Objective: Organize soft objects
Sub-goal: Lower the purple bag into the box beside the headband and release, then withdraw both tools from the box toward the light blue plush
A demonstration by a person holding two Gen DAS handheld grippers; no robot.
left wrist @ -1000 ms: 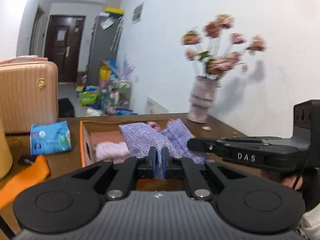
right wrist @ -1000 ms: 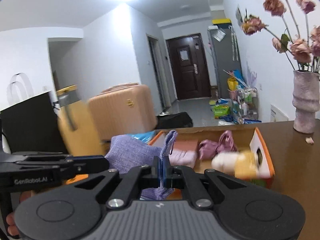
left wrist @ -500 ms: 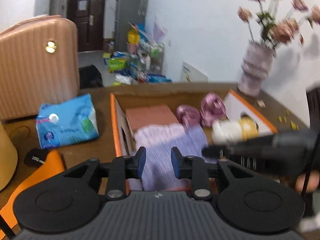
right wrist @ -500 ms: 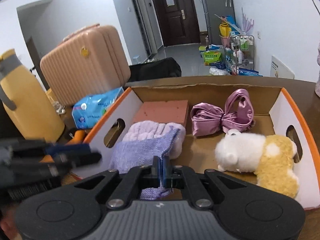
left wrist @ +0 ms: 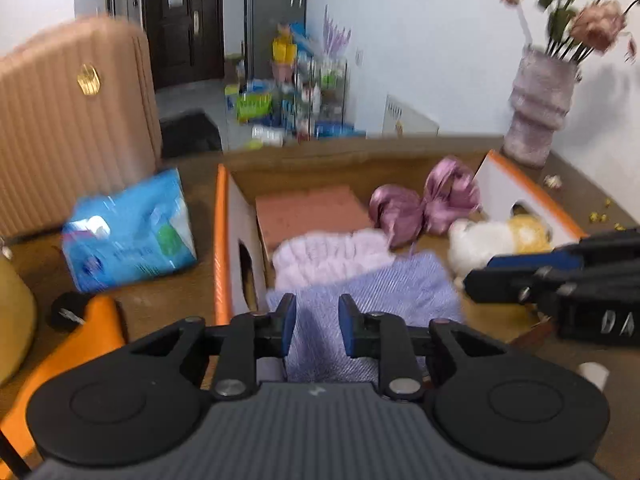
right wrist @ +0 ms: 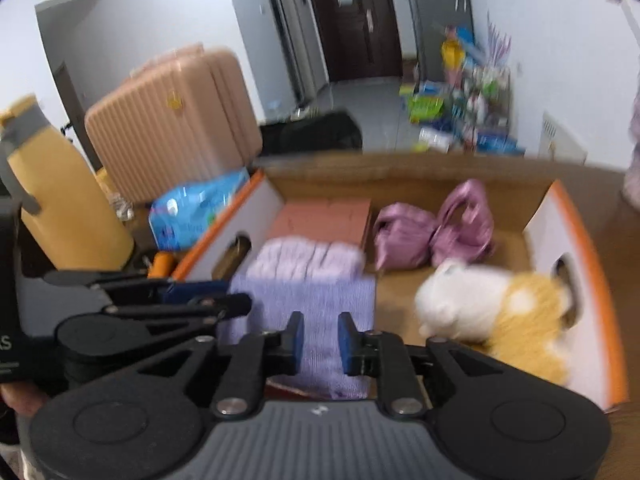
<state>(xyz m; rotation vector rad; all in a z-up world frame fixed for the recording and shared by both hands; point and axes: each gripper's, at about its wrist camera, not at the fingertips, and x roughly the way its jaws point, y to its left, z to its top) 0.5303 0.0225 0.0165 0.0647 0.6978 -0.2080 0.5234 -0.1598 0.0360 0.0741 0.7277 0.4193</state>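
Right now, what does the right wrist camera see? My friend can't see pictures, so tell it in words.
The right gripper, jaws opening, hovers over a purple knitted cloth lying in a cardboard box. The box also holds a fluffy lilac towel, a pink block, a satin bow and a white-and-yellow plush toy. The left gripper reaches in from the left.

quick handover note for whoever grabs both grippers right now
Left gripper: jaws closing slightly, pads clear of the cloth between them.
Right gripper: jaws opening, cloth released.
Folded lavender knit cloth lies in the orange-edged cardboard box, overlapping the fluffy pale pink towel. Also inside: pink block, shiny mauve satin bundle, white-and-yellow plush toy.
Done: cloth placed.
Left: withdraw both grippers; blue soft pack sits outside the box, perhaps next.
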